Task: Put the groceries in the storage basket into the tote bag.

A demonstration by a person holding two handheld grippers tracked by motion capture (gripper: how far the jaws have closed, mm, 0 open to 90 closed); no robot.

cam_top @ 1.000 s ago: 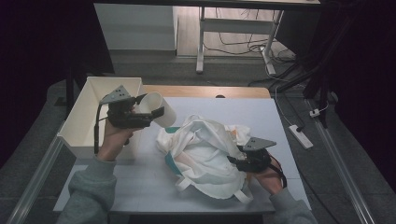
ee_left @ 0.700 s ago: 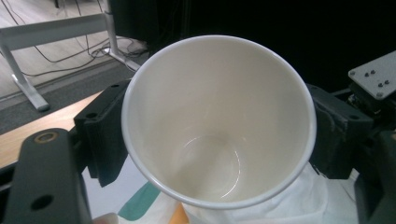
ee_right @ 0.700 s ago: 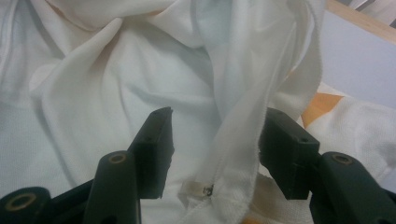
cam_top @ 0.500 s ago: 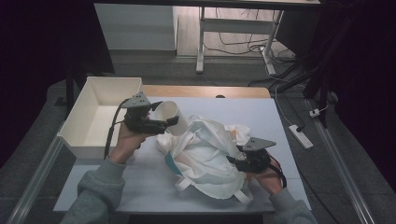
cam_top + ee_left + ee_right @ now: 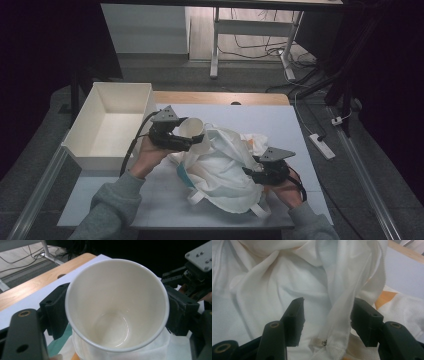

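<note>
A white paper cup [image 5: 195, 131] lies tilted in my left gripper [image 5: 191, 139], which is shut on it; its empty inside [image 5: 117, 305] faces the left gripper view. The cup hangs at the upper left edge of a crumpled white cloth bag [image 5: 225, 165] in the middle of the table. My right gripper [image 5: 250, 173] rests against the bag's right side. In the right gripper view its jaws stand apart around the bag's hem and strap [image 5: 337, 322], with the gripper [image 5: 327, 312] open. Orange and teal print shows on the bag.
An empty white box [image 5: 80, 135] stands at the table's left edge, just left of my left hand. The white tabletop [image 5: 280, 120] is bare behind the bag. A power strip [image 5: 321, 146] lies off the table at the right, beside the metal rail.
My left gripper has carried the cup to the right, from beside the box to the bag's upper edge. The right gripper and the bag have stayed put.
</note>
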